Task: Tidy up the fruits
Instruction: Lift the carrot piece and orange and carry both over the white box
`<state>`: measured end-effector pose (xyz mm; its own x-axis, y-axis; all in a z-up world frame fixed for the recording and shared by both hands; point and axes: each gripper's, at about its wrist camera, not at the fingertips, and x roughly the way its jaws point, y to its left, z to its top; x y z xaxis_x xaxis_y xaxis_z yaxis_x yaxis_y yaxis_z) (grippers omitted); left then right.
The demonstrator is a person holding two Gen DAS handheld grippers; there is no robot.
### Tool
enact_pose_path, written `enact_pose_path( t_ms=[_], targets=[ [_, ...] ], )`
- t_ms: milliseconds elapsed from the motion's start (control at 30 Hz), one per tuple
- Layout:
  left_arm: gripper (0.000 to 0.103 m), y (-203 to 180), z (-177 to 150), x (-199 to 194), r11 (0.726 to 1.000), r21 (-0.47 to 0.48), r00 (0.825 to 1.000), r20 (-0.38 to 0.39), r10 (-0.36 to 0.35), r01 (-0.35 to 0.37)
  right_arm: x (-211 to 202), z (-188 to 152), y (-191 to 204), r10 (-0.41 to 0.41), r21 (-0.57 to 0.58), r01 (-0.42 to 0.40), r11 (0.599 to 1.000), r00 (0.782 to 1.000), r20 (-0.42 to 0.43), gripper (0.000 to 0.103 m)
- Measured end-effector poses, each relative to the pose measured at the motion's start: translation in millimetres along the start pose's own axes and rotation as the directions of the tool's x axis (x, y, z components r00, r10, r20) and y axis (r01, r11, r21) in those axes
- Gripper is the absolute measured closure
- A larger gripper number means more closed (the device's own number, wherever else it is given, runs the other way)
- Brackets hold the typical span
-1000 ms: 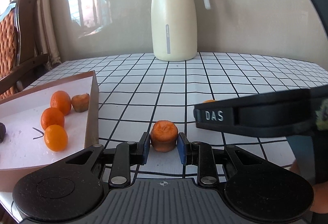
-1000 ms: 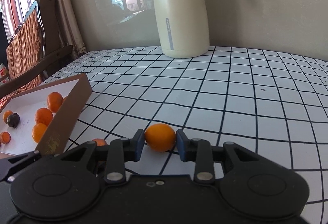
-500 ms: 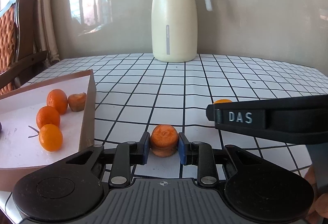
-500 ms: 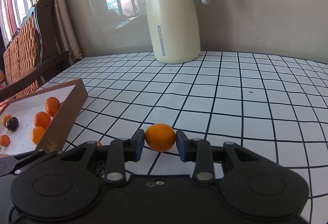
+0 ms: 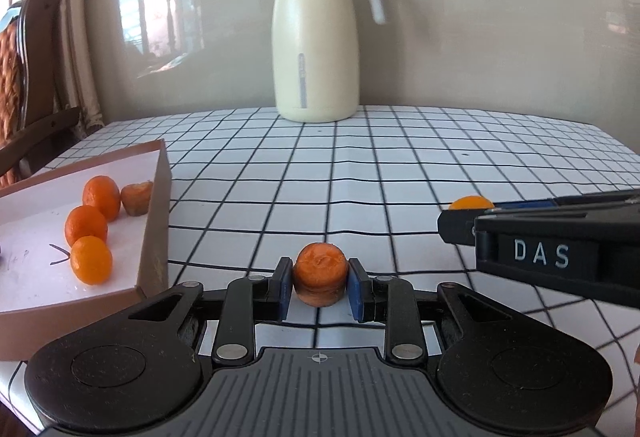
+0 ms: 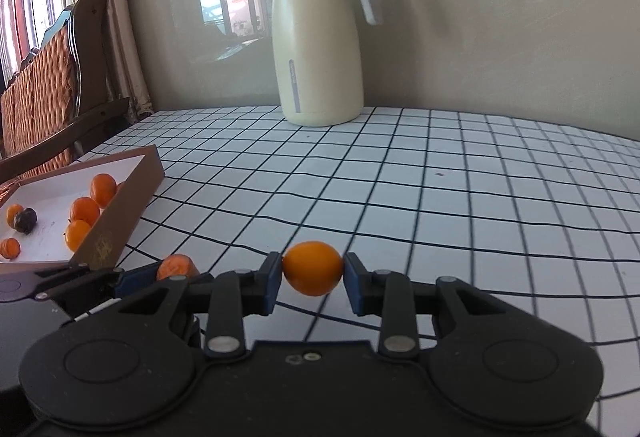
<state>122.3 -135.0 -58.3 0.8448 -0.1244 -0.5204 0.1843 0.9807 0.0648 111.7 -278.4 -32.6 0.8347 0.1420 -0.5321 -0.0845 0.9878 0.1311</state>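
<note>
Now wrinkled fruit (image 5: 319, 274) between left gripper (image 5: 319, 287) pads.

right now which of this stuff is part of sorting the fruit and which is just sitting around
Part of the job:
- wrinkled orange fruit clamped in the left gripper
- smooth orange fruit clamped in the right gripper
- cardboard box at the left
- fruits already in the box

Just sitting around:
- cream thermos jug
- wooden chair
- checked tablecloth
</note>
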Motion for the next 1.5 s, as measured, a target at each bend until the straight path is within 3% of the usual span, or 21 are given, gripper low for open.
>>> enact_pose_path(
  t_ms=[433, 767, 1200, 1500],
  targets=[
    [0.074, -5, -6, -33, 0.999, 0.008, 0.999, 0.033, -0.040, 0.040, -45, -29, -2, -0.058, 0.029, 0.057, 0.998, 0.998, 0.038, 0.078],
    [0.074, 8, -8, -73, 0.999, 0.012, 0.995, 0.092, -0.047, 0.046, -69, -33, 20, -0.013, 0.014, 0.011, 1.000, 0.995, 0.099, 0.078],
    [0.074, 58, -6, -99, 0.998, -0.052, 0.989, 0.139, 0.043, -0.036, -65, -16, 63, 0.116, -0.025, -0.114, 0.993, 0.975, 0.191, 0.078],
    [0.074, 97, -5, -111, 0.986, -0.109, 0.974, 0.179, 0.141, -0.123, -57, -5, 91, 0.186, -0.037, -0.183, 0.982, 0.953, 0.237, 0.078]
  ],
)
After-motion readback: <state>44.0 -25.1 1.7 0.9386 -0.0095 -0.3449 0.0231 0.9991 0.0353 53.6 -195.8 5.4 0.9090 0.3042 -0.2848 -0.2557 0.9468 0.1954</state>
